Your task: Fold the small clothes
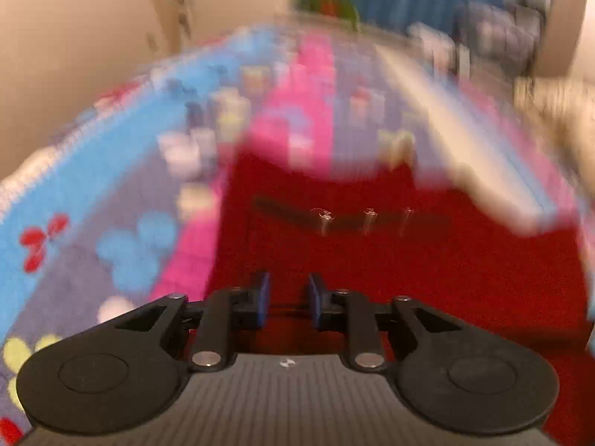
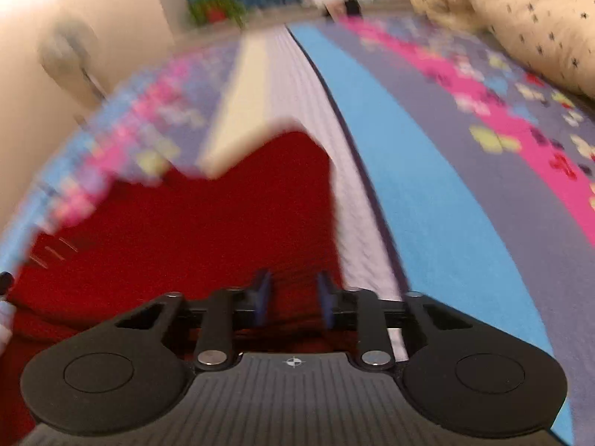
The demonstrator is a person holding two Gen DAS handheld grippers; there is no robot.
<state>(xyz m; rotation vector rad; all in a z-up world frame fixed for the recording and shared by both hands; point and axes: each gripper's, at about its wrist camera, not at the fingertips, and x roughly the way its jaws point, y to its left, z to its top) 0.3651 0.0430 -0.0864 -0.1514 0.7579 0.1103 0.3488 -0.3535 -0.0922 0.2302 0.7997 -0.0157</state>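
The left gripper [image 1: 286, 301] sat low in the centre of its view with a narrow gap between its blue pads [image 1: 263, 299]. Nothing lay between them; they were not pressing on anything, so the gripper was open. The red garment [image 1: 390, 260] filled the middle and lower right of that frame, lying on a bedspread [image 1: 122, 193] striped in blue, purple and pink with flower shapes. A dark slit with three small shiny snaps [image 1: 366, 217] crossed the cloth above the gripper.

In the right view, the right gripper [image 2: 293, 299] also stood low in the centre, its pads [image 2: 262, 297] blurred and slightly apart. Red cloth lay beneath and behind them, but whether any was pinched I could not tell. The garment [image 2: 178, 230] spread over the left and centre of this frame, and a pale strip [image 2: 297, 85] ran up from its top edge. A cream pillow [image 2: 539, 18] with small dark marks lay in the upper right.

Both views were blurred. No brand, label or writing could be read anywhere.
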